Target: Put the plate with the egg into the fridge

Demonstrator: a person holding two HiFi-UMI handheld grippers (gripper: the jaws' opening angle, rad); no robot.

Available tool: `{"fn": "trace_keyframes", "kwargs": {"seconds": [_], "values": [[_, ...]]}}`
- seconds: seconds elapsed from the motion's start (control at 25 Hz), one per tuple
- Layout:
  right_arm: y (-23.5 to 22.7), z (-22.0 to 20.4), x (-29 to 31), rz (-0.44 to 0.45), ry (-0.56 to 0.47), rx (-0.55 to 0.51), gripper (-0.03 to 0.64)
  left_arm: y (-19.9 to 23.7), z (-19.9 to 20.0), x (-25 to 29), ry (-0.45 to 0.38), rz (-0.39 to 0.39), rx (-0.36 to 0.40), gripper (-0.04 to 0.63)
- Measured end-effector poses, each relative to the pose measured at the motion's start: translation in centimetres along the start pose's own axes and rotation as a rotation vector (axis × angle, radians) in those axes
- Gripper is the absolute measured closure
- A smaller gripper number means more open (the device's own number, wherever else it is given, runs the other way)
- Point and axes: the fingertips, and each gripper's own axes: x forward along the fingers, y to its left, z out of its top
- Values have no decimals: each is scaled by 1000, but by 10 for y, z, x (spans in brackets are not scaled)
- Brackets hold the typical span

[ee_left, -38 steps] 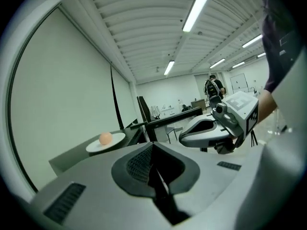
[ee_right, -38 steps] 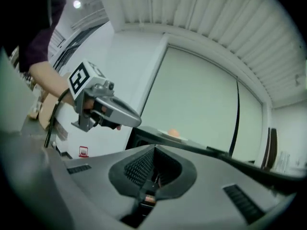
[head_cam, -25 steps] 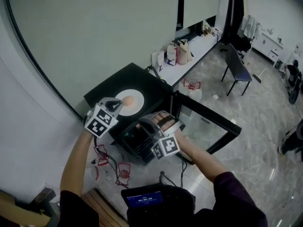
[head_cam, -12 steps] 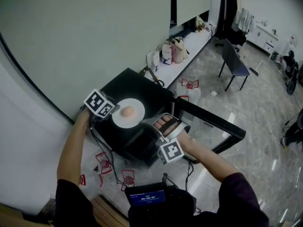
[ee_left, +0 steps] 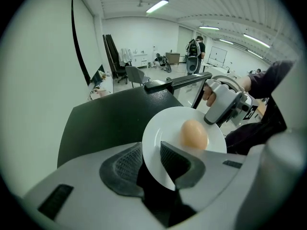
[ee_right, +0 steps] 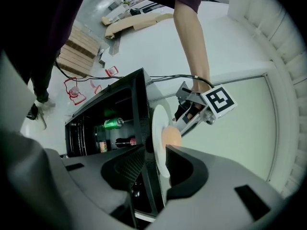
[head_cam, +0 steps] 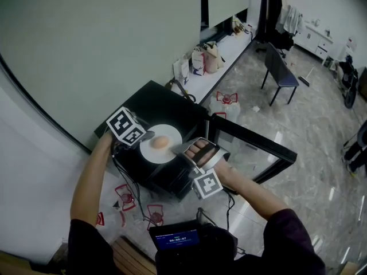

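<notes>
The plate (head_cam: 171, 134) with the egg (head_cam: 160, 142) was found flat on top of the fridge (head_cam: 163, 99), its rim straddled from opposite sides: the left gripper (head_cam: 148, 135) was held spread, the right gripper (head_cam: 177, 148) just opened wide, nothing pinched, both equally near.

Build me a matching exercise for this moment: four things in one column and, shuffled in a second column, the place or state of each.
Things:
1. egg
2. plate
3. green can
4. door

Places or states:
A. swung open
B. inside the fridge
C. on top of the fridge
D. on the plate

Pairs: 1-D, 2-C, 3-B, 4-A
</notes>
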Motion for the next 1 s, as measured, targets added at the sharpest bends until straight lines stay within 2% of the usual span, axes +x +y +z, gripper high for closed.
{"fn": "trace_keyframes", "kwargs": {"seconds": [0.12,0.2,0.44,0.6,0.76,0.84,1.0], "values": [[3,3,-2,-24,-2,-38,490,-8,5,3,-6,7,25,514],[-1,7,-4,-71,-9,-68,555,-8,6,3,-15,31,33,514],[-3,10,-7,-144,27,-174,594,-11,15,-16,-124,150,30,514],[-4,14,-12,-156,37,-176,595,-31,29,-51,-267,296,39,516],[-6,19,-17,-182,56,-159,595,-61,29,-78,-379,442,51,584],[-6,22,-23,-188,73,-146,595,-78,26,-87,-422,478,52,584],[-9,26,-36,-211,114,-99,595,-111,21,-99,-493,489,39,584]]}}
